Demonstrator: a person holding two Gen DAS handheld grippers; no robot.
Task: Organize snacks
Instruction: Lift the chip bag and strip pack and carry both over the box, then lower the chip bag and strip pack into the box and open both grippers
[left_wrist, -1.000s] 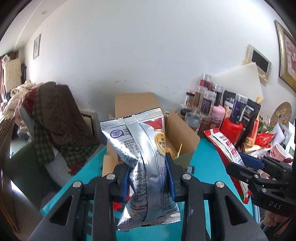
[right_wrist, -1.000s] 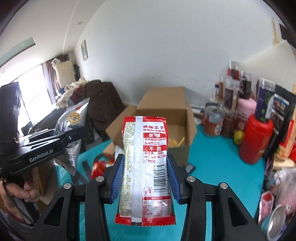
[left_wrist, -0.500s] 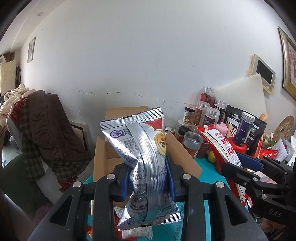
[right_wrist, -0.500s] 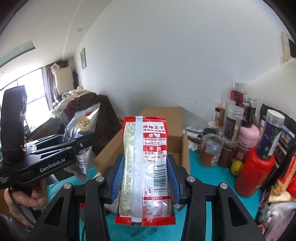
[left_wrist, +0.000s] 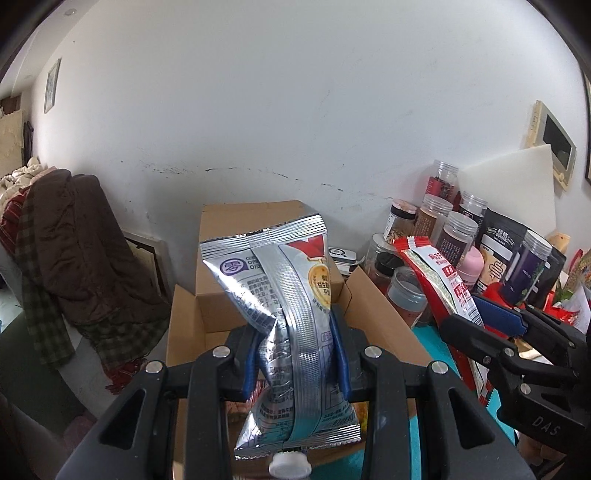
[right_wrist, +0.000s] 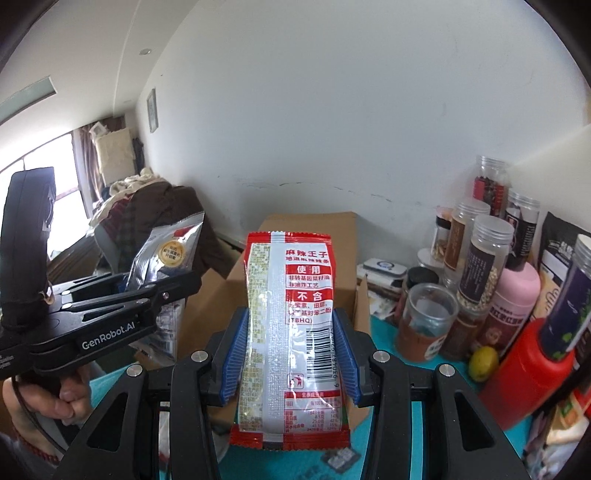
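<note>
My left gripper (left_wrist: 295, 354) is shut on a silver snack bag (left_wrist: 288, 325), held upright right over the open cardboard box (left_wrist: 184, 332). My right gripper (right_wrist: 291, 354) is shut on a red and white snack packet (right_wrist: 291, 332), held upright just in front of the same box (right_wrist: 314, 225). In the left wrist view the right gripper (left_wrist: 491, 317) with the red packet (left_wrist: 439, 280) is at the right. In the right wrist view the left gripper (right_wrist: 155, 291) with the silver bag (right_wrist: 166, 266) is at the left.
Several jars (right_wrist: 480, 266), a red bottle (right_wrist: 524, 376), a pink bottle (right_wrist: 513, 291) and dark pouches (left_wrist: 495, 251) crowd the right of the teal table (right_wrist: 391, 373). A lemon (right_wrist: 484, 362) lies by them. A chair with clothes (left_wrist: 74, 251) stands at the left. A white wall is behind.
Both grippers have moved forward toward the box with their packets. The box now looks larger and closer, and the silver bag is over its opening.
</note>
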